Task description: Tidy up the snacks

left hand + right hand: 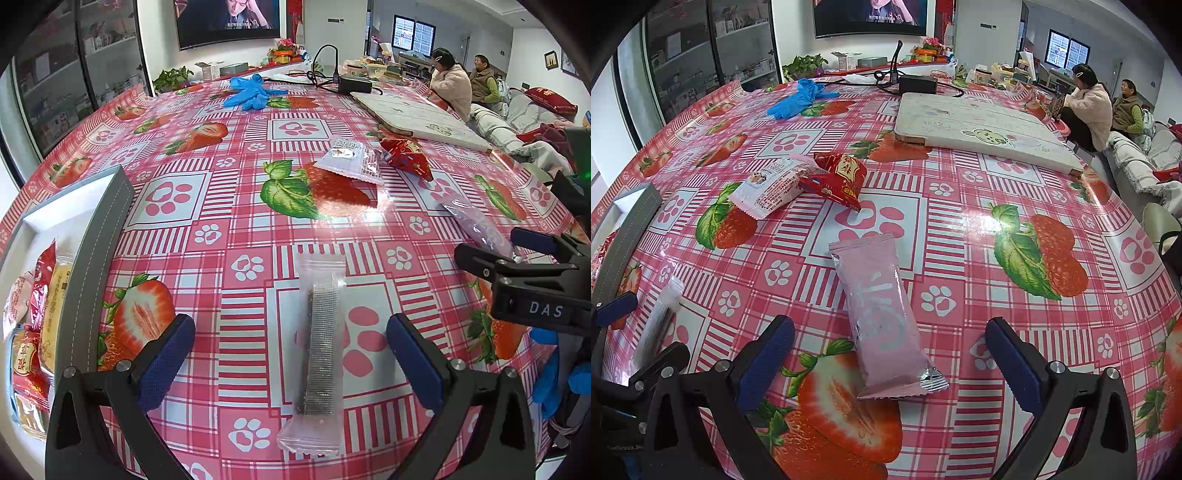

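you are at the picking step: your left gripper (290, 360) stands wide around the clear bar packet (318, 350), your right gripper (890, 363) wide around the pink packet (882, 317). next, close, then carry to the box (99, 236) left of the left jaws.

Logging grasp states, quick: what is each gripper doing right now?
Left gripper: open, empty, jaws either side of the clear-wrapped dark snack bar.
Right gripper: open, empty, jaws either side of the pink foil snack packet.
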